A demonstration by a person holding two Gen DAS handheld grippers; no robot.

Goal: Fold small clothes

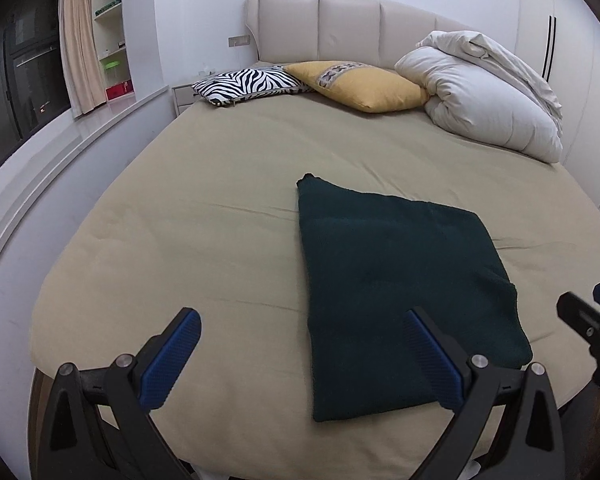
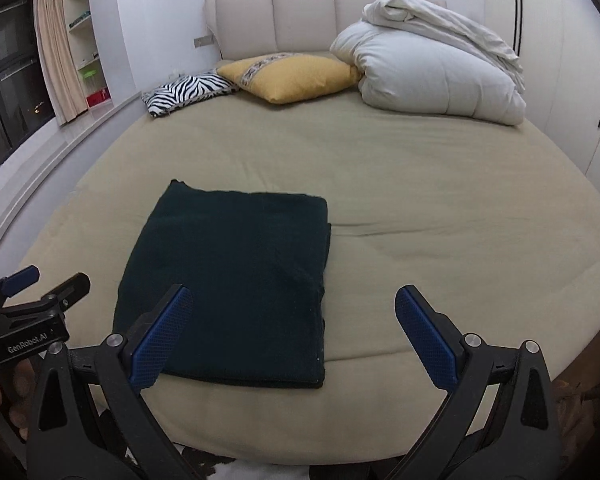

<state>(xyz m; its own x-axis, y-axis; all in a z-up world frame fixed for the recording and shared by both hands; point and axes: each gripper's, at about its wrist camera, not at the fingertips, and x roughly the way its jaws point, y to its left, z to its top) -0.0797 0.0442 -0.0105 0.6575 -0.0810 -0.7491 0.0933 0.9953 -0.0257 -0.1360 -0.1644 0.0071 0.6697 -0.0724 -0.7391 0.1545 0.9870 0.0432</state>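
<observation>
We hold the left gripper [image 1: 302,354] and right gripper [image 2: 292,332] spread wide, empty, above the bed's [image 2: 440,200] near edge; the folded dark green garment [image 2: 236,276] lies flat there; pillows [image 2: 292,76] beyond.

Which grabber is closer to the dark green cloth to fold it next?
Probably the left gripper: its open jaws straddle the folded dark green cloth's near-left edge. The right gripper is open too, mostly over bare bedsheet.

Matt fuzzy dark green cloth [image 1: 404,284], smooth beige bedsheet [image 1: 204,216]
</observation>
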